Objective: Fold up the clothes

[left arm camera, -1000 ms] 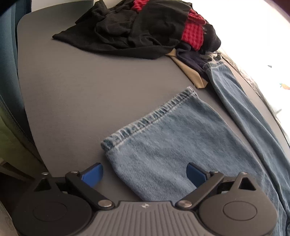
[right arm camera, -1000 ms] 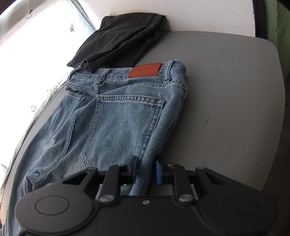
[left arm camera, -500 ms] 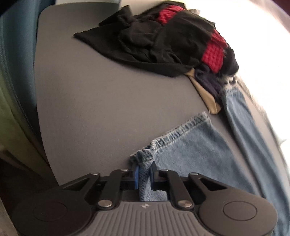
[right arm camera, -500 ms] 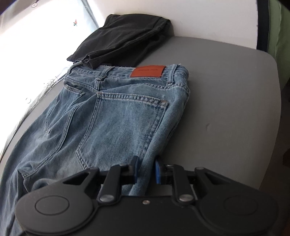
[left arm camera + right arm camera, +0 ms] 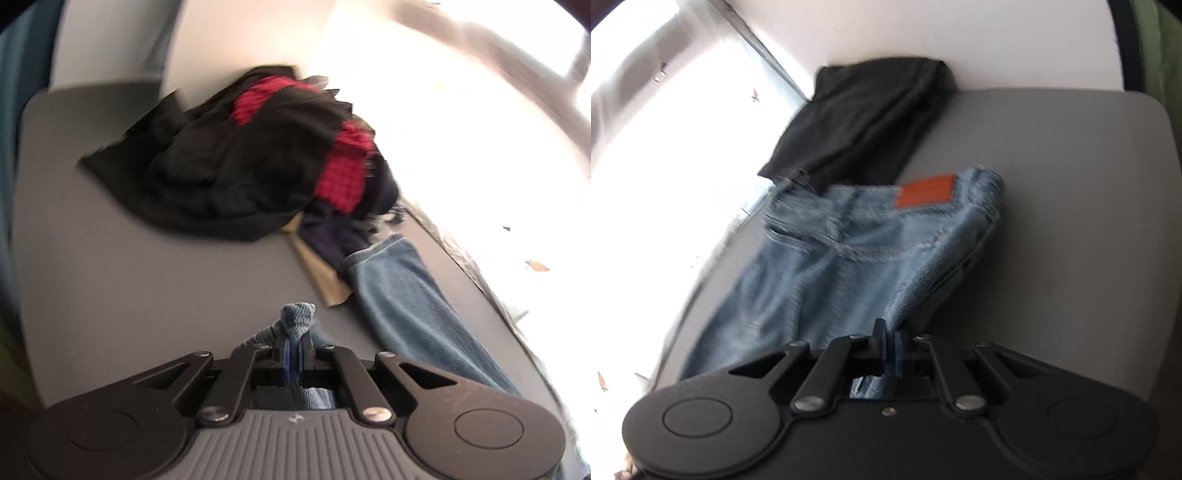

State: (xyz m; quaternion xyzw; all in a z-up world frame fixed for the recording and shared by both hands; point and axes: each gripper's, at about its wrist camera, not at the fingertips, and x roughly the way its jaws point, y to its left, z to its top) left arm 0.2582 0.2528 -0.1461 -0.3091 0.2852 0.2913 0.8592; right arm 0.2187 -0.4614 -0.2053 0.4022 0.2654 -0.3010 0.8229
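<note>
Jeans (image 5: pixel 857 258) pinched in both tools

Twin hand-held grippers, one grey-bodied, one all black

The left gripper (image 5: pixel 294 350) has a ribbed grey housing stamped with a small pale emblem; on either side of that emblem sit black round discs, and above it black link arms run on silver rivets to narrow blue-padded jaws. The right gripper (image 5: pixel 889 349) is matte black throughout, with a single small screw at the centre of its housing, matching round discs to either side of the screw, silver rivets on its link arms and the same blue pads.
</note>
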